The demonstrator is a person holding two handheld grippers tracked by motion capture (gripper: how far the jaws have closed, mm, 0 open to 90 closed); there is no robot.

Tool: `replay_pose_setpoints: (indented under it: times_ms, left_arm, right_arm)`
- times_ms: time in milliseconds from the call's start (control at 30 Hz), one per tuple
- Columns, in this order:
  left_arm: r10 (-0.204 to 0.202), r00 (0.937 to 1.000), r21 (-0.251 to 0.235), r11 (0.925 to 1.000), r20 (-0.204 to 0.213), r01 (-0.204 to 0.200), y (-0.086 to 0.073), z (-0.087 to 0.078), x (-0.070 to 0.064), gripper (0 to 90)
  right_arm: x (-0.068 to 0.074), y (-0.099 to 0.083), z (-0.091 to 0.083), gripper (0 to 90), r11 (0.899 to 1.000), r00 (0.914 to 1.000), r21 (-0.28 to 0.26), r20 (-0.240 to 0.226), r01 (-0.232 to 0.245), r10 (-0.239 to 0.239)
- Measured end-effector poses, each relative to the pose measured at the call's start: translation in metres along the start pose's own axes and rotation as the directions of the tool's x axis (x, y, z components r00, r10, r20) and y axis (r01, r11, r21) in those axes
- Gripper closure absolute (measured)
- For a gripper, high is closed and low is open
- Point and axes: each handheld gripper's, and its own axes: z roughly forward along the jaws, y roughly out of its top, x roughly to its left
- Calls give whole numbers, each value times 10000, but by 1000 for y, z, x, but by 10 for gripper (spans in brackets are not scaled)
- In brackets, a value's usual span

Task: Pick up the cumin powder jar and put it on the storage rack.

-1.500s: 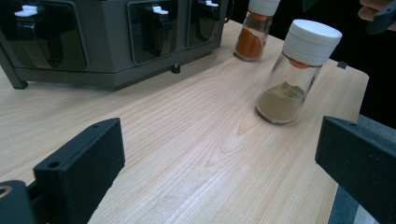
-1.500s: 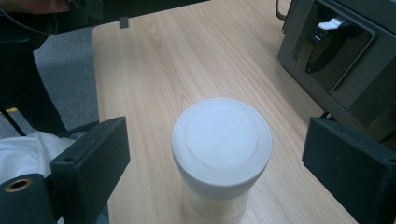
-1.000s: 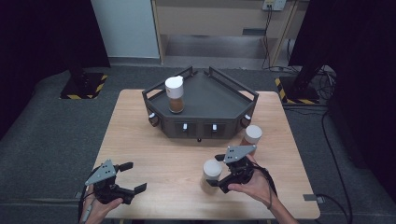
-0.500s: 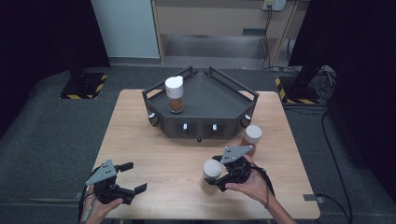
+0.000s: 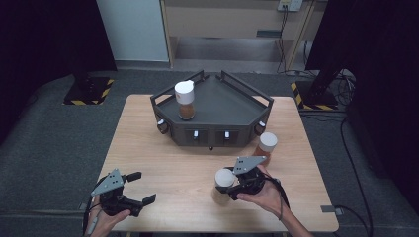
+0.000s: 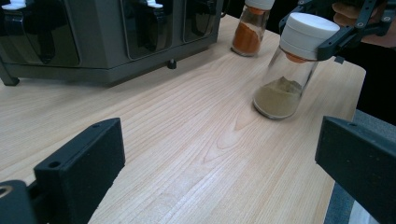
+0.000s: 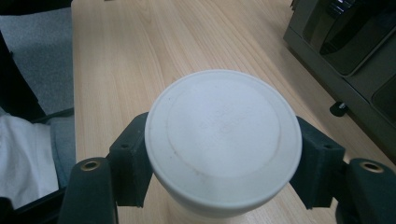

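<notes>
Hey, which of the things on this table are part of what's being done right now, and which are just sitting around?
In the job:
- right gripper, shut on the jar of tan powder
- dark tray, probably where the jars go

Sitting by:
- jar of orange powder on the table
- jar of brown powder, in the tray
- left gripper, open

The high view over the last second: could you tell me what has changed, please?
The right gripper, shut on the tan spice jar, has drifted slightly left and toward the person. The jar looks tilted in the left gripper view. The left gripper, the orange jar and the jar on the tray stayed put.
</notes>
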Motion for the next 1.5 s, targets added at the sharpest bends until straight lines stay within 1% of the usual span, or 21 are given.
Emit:
replay_pose_setpoints:
  times_ms: [100,367,467,567,667,833,933,1000,1100,1333,1500]
  left_arm:
    - [-22,10000,35,10000,2,22,0,0,0,3]
    - [-34,10000,37,10000,29,34,0,1,1,3]
    - [-28,10000,39,10000,26,28,0,0,0,3]
    - [-15,10000,52,10000,22,15,0,1,0,2]
    - [-5,10000,51,10000,24,5,0,1,0,2]
    - [65,10000,95,9999,20,-65,1,1,-1,3]
    - [68,10000,110,9999,12,-68,1,1,-1,2]
    - [31,10000,80,10000,26,-31,1,0,0,2]
    - [35,10000,86,10000,40,-36,1,0,0,3]
    - [68,9999,130,9999,77,-69,1,1,0,3]
    - [90,9999,168,9998,88,-91,2,1,0,3]
  right_arm:
    - [-4,-3,0,343,9999,9998,-123,-158,-79,77]
    - [-1,-2,-1,345,10000,10000,-90,-23,4,-4]
    - [-1,-1,-1,345,10000,10000,-59,-51,21,-21]
    - [-2,1,-1,345,10000,10000,17,-79,25,-25]
    - [-2,4,-1,345,9998,9999,110,-106,137,-136]
    - [-4,9,-1,345,9996,9998,250,-185,115,-111]
    - [-8,11,-2,345,9998,9996,193,-266,34,-28]
    - [-11,14,-4,345,9998,9994,192,-355,-3,9]
    - [-12,21,-8,345,9997,9994,249,-336,-37,45]
    - [-16,37,-18,345,9998,9995,164,-304,124,-119]
    - [-18,48,-25,345,9997,9991,155,-379,212,-206]
